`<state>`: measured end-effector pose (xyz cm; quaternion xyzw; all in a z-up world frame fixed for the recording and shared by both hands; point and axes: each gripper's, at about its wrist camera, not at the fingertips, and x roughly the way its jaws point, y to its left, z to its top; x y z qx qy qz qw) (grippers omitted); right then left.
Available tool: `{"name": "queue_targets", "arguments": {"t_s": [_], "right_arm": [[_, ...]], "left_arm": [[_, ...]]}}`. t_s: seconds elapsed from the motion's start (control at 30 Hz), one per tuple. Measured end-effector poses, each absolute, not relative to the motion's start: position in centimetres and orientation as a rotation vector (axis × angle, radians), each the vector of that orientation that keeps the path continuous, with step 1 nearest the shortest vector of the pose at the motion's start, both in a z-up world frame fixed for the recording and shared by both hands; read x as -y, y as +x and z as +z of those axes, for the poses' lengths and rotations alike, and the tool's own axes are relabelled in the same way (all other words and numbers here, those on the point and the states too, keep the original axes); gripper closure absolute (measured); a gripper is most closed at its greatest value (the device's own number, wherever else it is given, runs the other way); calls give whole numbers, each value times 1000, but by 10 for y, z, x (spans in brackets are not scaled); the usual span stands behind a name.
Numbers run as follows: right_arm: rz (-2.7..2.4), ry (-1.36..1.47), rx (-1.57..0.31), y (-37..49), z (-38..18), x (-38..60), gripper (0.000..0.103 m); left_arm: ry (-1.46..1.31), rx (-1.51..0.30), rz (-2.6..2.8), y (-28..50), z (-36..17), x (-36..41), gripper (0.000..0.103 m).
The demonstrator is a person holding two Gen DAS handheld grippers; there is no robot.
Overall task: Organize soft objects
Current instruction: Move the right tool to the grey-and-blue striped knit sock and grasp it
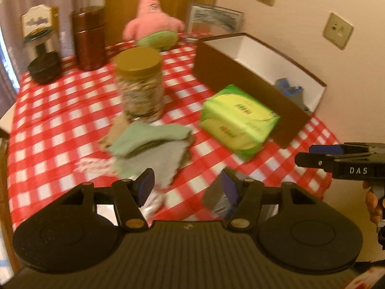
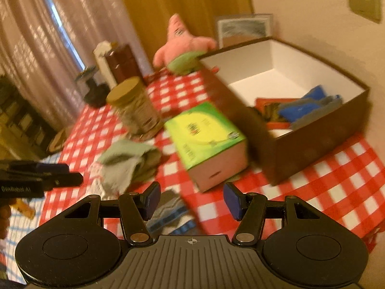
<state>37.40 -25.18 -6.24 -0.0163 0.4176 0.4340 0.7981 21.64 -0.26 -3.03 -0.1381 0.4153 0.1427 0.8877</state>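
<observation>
Claws [image 1: 186, 184] [image 2: 191, 198] are both hanging released and empty as I am nearing the cloths [image 1: 154, 144], needing a pinch, then the box [image 2: 312, 142].

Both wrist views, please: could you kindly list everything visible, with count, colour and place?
Checked tablecloth: one, red-white, covering table.
Pink star-shaped plush toy: one, far edge.
Brown cardboard box: one, white inside, right side; blue and grey cloths within.
Green tissue pack: one, beside box.
Gold-lidded clear jar: one, centre.
Pale green and grey cloths: a pile, before jar.
Dark red tin canister: one, far left.
Black bowl: one, far left.
Left hand-held gripper: black, open.
Right hand-held gripper: black, open.
</observation>
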Motion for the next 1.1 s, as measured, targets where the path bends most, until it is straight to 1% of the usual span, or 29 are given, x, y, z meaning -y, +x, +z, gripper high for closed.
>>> {"name": "queue_targets", "arguments": {"t_s": [0.23, 0.43, 0.67, 1.0, 1.1], "right_arm": [[986, -80, -932, 349, -78, 216, 45], [1000, -124, -947, 331, -90, 193, 45], [978, -167, -958, 320, -104, 178, 45], [926, -236, -953, 321, -122, 177, 45], [938, -240, -959, 322, -125, 173, 45]], "left_arm": [[-308, -881, 371, 174, -41, -25, 45], [-295, -892, 386, 156, -51, -37, 45], [-266, -902, 355, 154, -65, -42, 40], [-258, -917, 303, 163, -81, -48, 39], [-251, -920, 290, 167, -86, -48, 37]]}}
